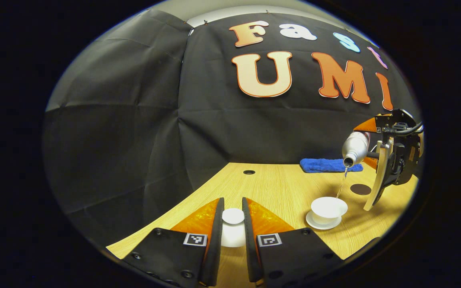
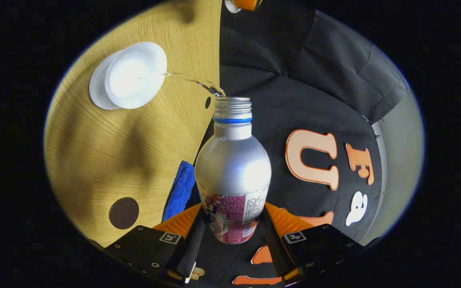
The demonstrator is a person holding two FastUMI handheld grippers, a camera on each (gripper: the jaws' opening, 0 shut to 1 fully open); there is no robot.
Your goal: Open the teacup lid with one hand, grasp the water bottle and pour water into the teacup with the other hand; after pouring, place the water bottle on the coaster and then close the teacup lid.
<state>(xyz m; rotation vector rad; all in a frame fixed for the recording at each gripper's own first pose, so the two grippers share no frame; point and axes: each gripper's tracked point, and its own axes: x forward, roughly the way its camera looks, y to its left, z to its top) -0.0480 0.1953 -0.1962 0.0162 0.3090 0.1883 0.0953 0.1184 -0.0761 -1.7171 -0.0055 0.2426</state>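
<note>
In the left gripper view my left gripper (image 1: 233, 226) is shut on the white teacup lid (image 1: 233, 216), held off to the left of the cup. The white teacup (image 1: 329, 208) stands uncovered on its saucer (image 1: 323, 224). Farther right, the right gripper (image 1: 382, 176) holds a silver water bottle (image 1: 355, 148) tipped sideways, a thin stream falling into the cup. In the right gripper view my right gripper (image 2: 232, 234) is shut on the bottle (image 2: 233, 168); water arcs from its uncapped mouth into the teacup (image 2: 134, 76). A dark round coaster (image 2: 123, 213) lies on the table.
A folded blue cloth (image 1: 328, 165) lies at the table's back edge by the black wall, also seen as the cloth (image 2: 180, 190) beside the bottle. The coaster (image 1: 360, 189) sits right of the cup. A small round hole (image 1: 249, 172) marks the wooden tabletop (image 1: 278, 188).
</note>
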